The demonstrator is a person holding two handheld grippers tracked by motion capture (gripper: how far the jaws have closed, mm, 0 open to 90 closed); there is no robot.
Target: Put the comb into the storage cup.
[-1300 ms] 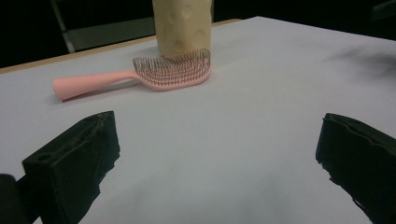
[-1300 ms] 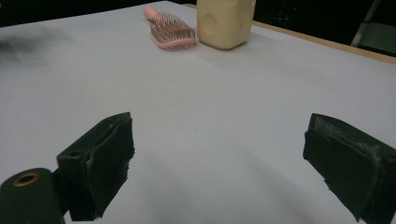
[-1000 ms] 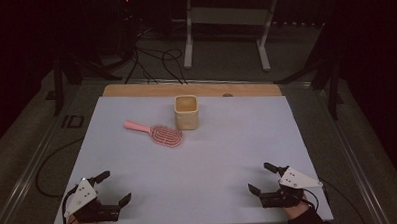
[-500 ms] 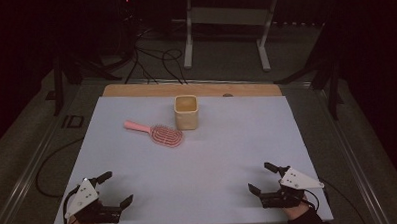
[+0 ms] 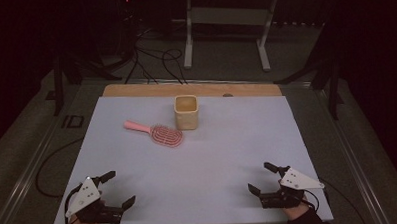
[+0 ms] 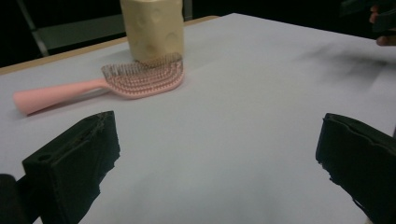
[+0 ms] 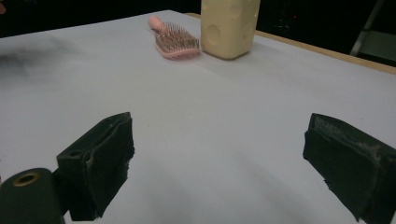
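Bristly pink hairbrush point(image 5: 154, 133) beside dimpled, seemingly plastic cup point(image 5: 186, 112).

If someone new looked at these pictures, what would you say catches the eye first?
Most likely the pink hairbrush lying bristles-up toward the far middle of the white table, with the pale yellow cup standing upright just beside its head. Next come the two open grippers at the near edge: the left gripper at the near left corner and the right gripper at the near right, both well short of the brush and cup.
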